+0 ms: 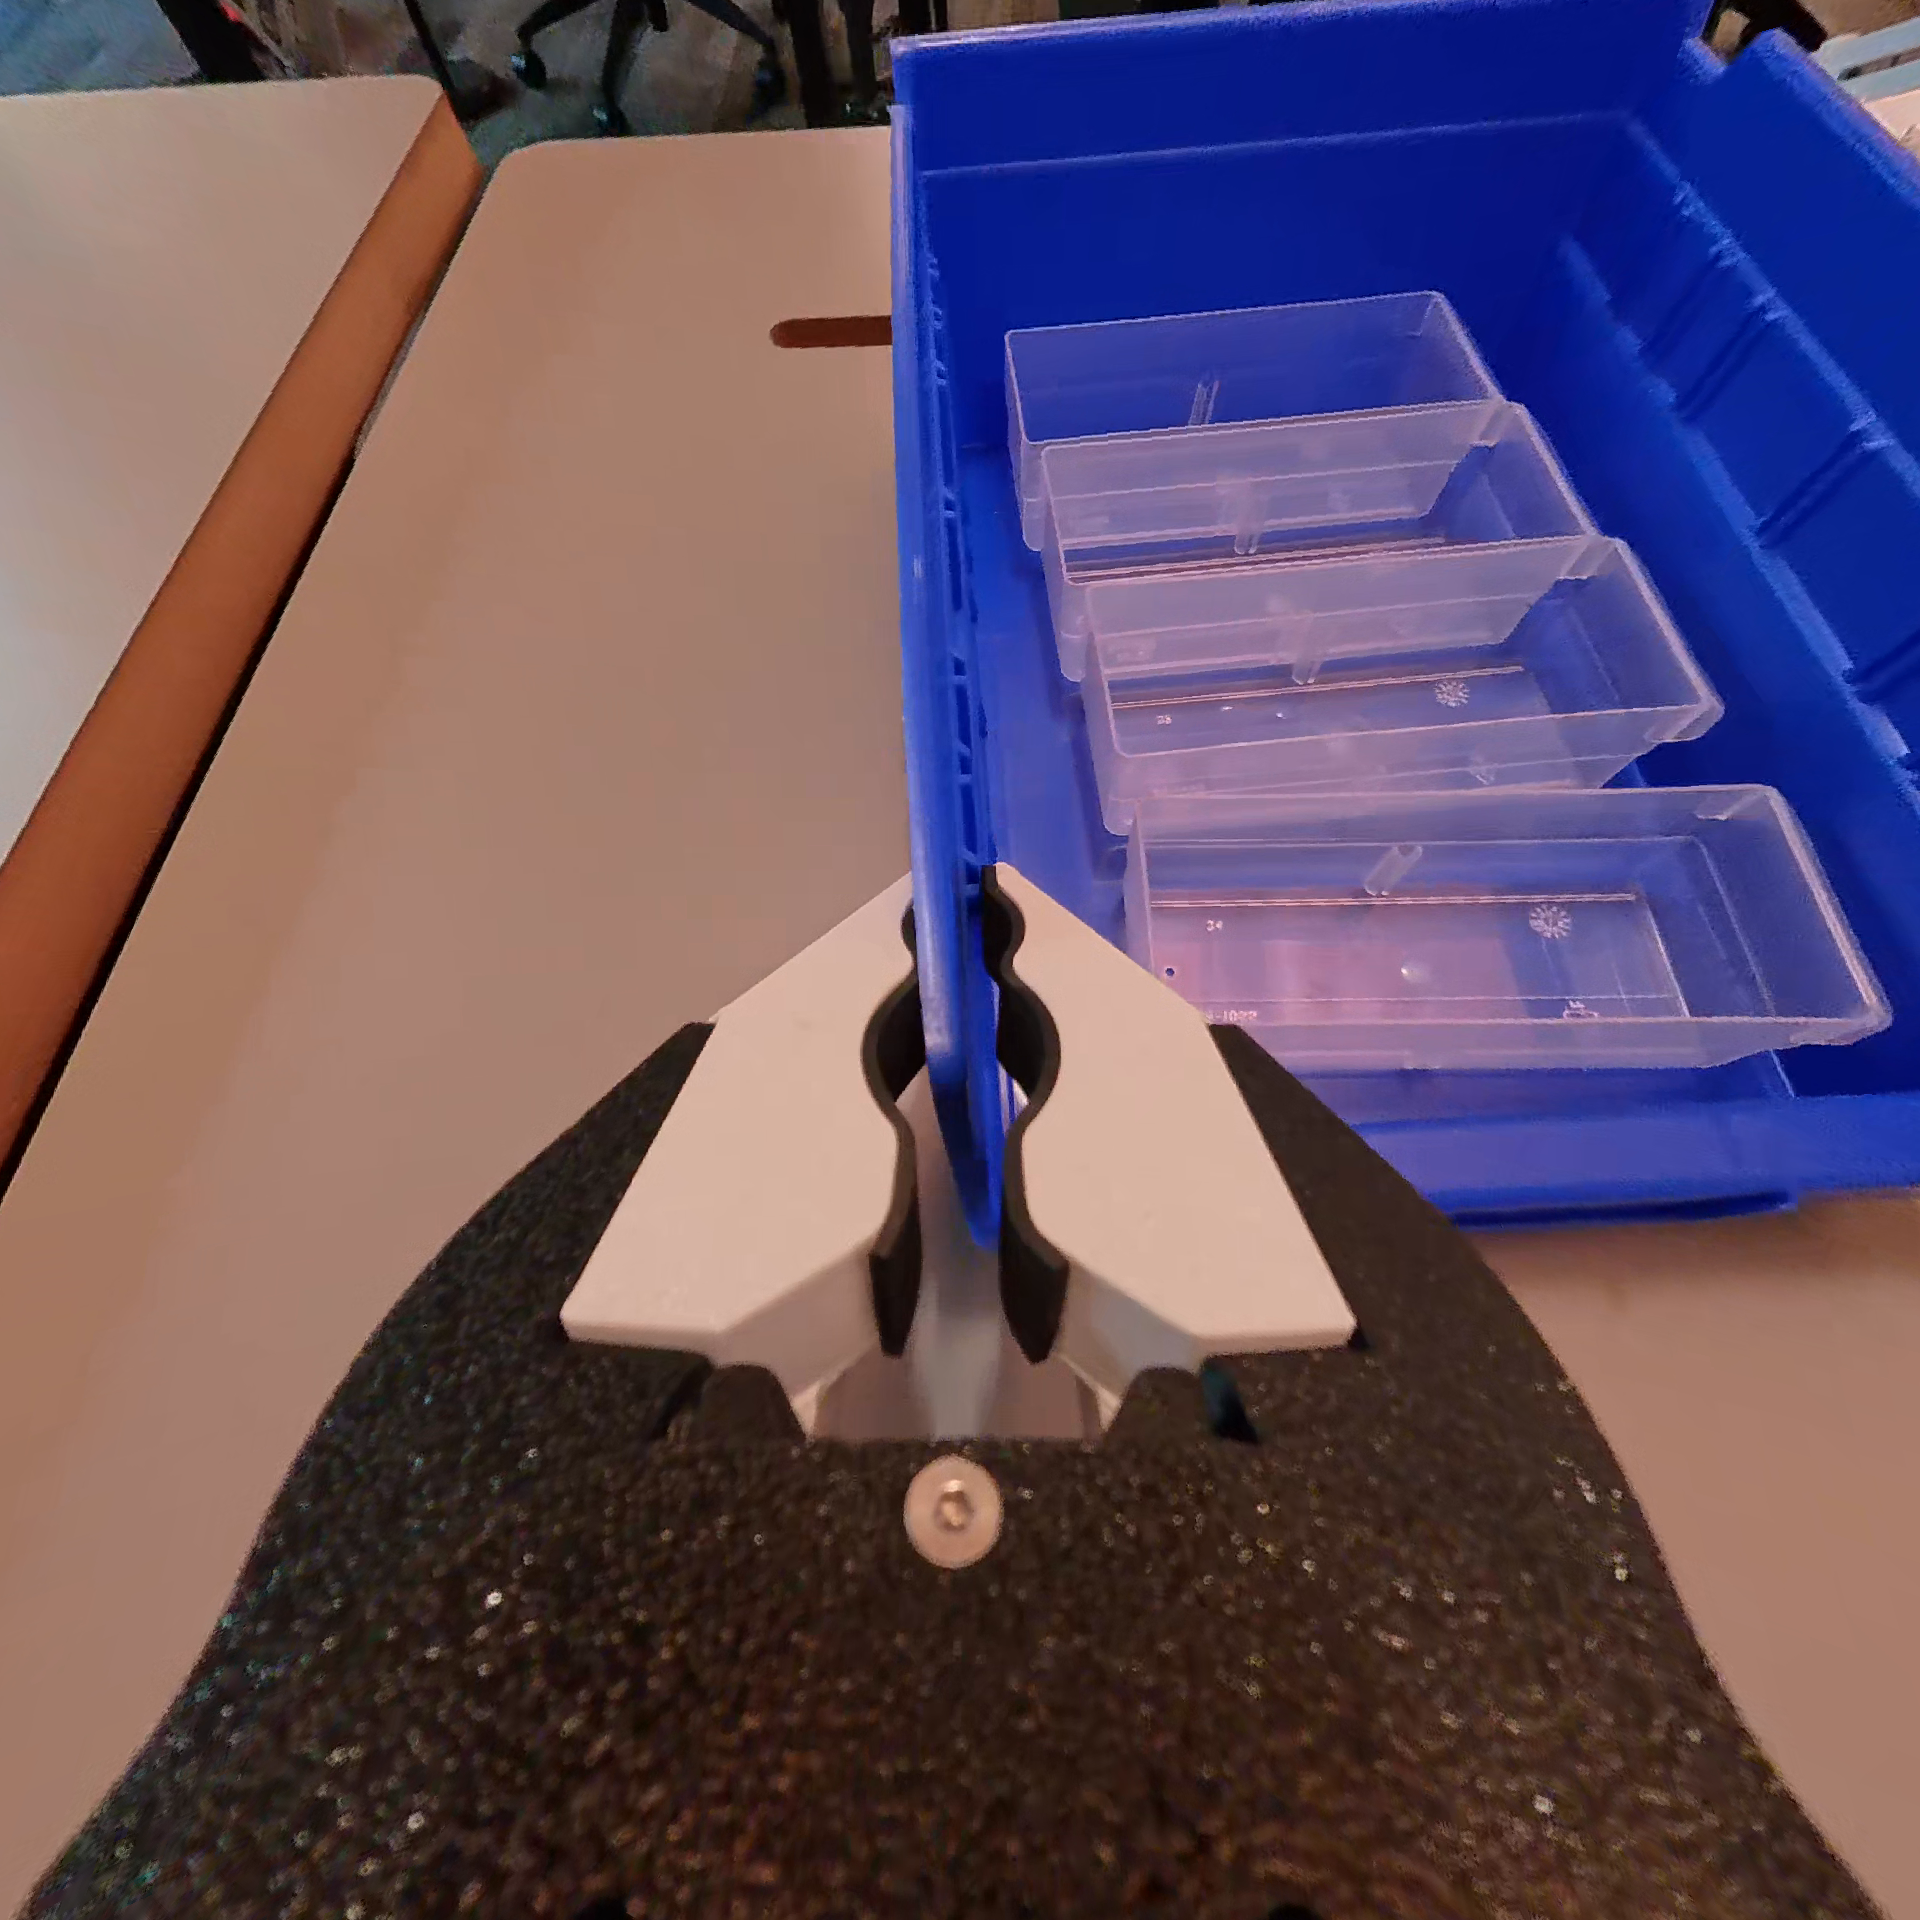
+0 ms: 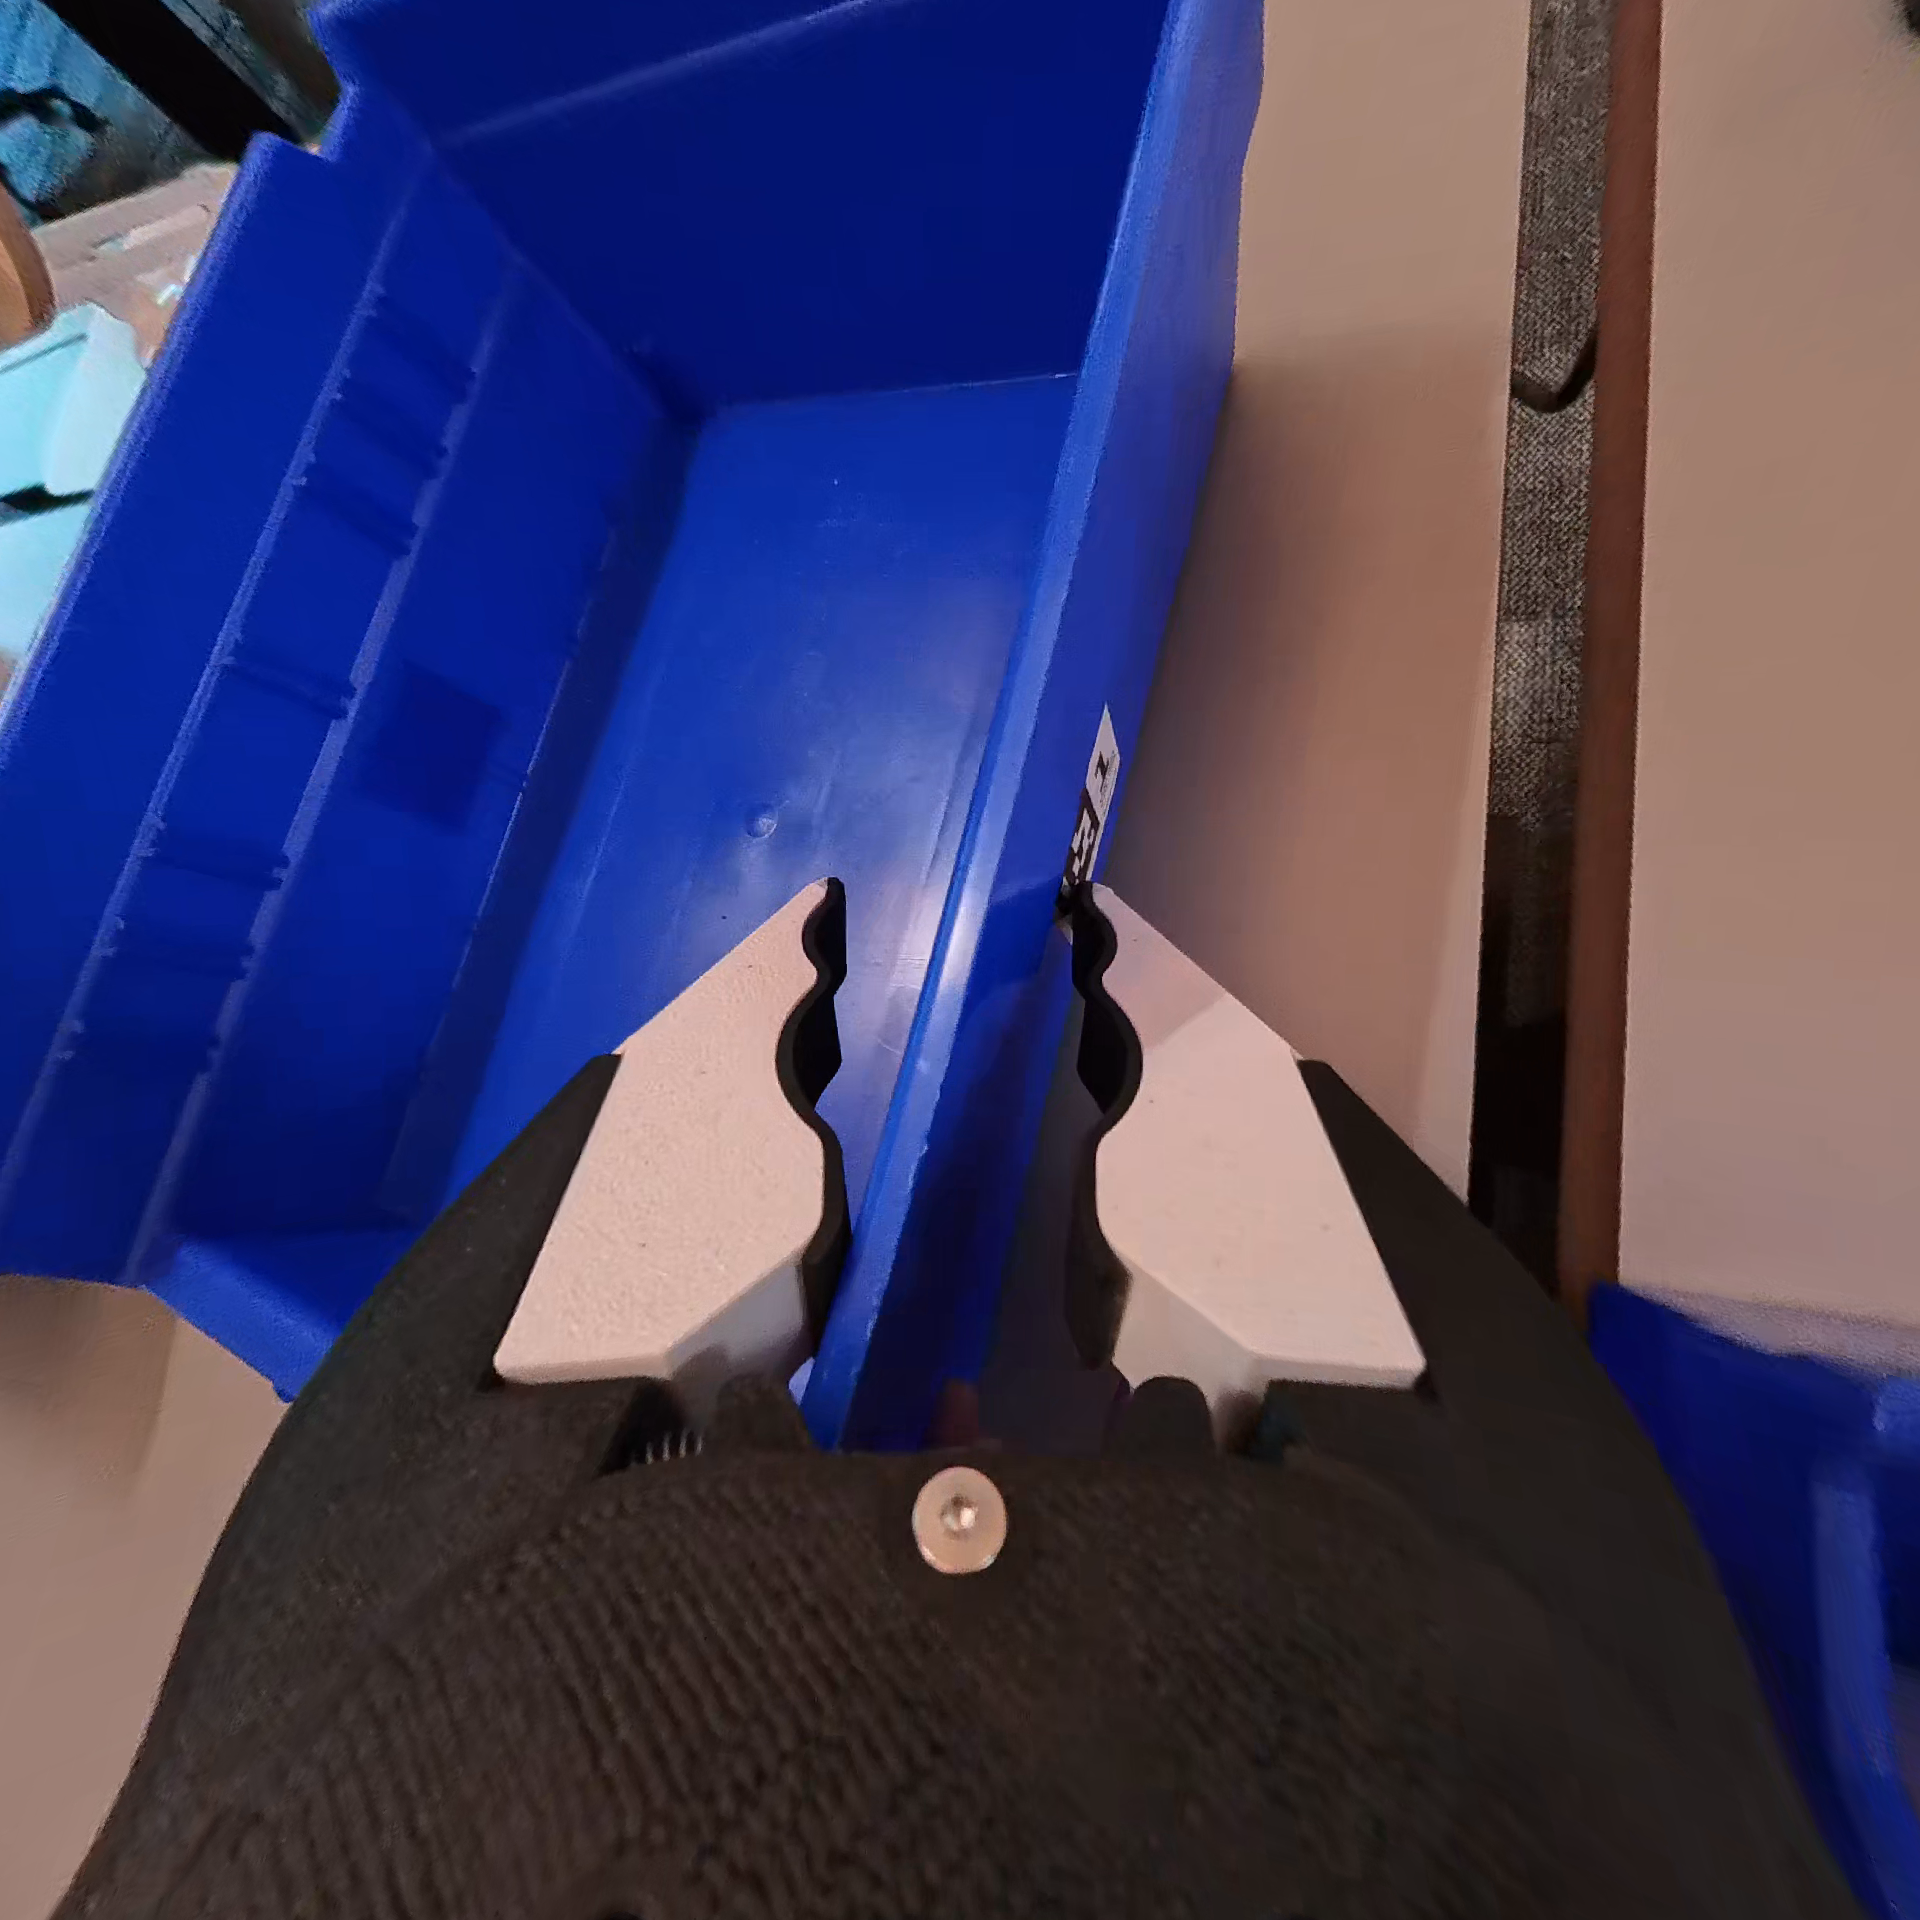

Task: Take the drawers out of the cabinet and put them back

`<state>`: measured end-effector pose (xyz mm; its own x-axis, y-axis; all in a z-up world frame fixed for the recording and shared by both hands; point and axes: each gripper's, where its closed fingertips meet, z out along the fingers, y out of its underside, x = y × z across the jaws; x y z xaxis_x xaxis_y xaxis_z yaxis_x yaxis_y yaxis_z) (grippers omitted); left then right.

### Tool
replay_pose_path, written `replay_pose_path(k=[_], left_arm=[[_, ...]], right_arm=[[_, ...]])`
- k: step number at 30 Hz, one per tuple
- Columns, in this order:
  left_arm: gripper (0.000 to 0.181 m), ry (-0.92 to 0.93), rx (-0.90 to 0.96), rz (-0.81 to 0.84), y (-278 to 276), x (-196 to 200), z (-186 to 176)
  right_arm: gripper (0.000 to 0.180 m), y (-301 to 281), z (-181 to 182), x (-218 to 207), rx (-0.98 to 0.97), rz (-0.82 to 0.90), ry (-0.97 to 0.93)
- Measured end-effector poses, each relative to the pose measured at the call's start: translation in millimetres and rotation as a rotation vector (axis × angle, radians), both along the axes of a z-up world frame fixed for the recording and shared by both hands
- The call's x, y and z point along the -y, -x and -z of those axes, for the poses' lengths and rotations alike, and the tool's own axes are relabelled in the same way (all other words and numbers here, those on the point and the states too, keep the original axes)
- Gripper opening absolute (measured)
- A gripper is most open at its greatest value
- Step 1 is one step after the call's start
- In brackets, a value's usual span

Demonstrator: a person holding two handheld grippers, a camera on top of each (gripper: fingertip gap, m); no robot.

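We see the left tool [image 1: 951, 894] pinching the left wall of the blue bin [image 1: 1247, 229], four clear drawers [image 1: 1496, 925] lying inside at right. The right tool [image 2: 951, 904] straddles another blue bin's [image 2: 790, 623] right wall, spread slightly. Bare worktop [image 1: 623, 727] lies open at left of the frame

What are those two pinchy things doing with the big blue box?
A person is holding a hand-held gripper in each hand. The left hand-held gripper is clamped on one side wall of the blue bin. The right hand-held gripper straddles the opposite wall, its jaws apart and not yet squeezing. Four clear plastic drawers lie in a row inside the bin, which sits on a beige table.
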<state>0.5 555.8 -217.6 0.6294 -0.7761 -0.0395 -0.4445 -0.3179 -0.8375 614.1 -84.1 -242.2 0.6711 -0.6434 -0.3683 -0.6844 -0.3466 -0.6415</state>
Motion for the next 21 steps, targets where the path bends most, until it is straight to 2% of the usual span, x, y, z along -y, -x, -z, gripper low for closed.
replay_pose_path(k=[7, 8, 10, 11, 13, 15, 17, 19, 21], left_arm=[[0.003, 0.011, 0.003, 0.021, -18, -14, 1], [0.005, 0.007, -0.003, 0.025, -18, -14, 1], [0.009, -0.015, -0.038, 0.034, -18, -14, 5], [0.012, -0.038, -0.068, 0.036, -16, -13, 6], [0.016, -0.124, -0.131, 0.02, -11, -13, 3], [0.018, -0.21, -0.166, 0.014, -6, -12, -6], [0.026, -0.225, -0.149, 0.043, -7, -4, -11], [0.03, -0.188, -0.13, 0.025, -4, 0, -9], [0.033, -0.184, -0.085, -0.011, -1, 0, -11]], right_arm=[[0.047, -9, 5, -12, 0.066, -0.048, -0.01], [0.05, -12, 3, -13, 0.093, -0.046, -0.01], [0.075, -23, -9, -5, 0.191, -0.002, 0.029], [0.083, -27, -22, 0, 0.25, 0.007, 0.038], [0.089, -33, -58, 14, 0.376, 0.04, 0.069], [0.103, -38, -100, 38, 0.533, 0.138, 0.156], [0.103, -24, -147, 50, 0.695, 0.2, 0.214], [0.106, 11, -190, 35, 0.87, 0.198, 0.199], [0.109, 56, -217, 6, 1.037, 0.172, 0.173]])
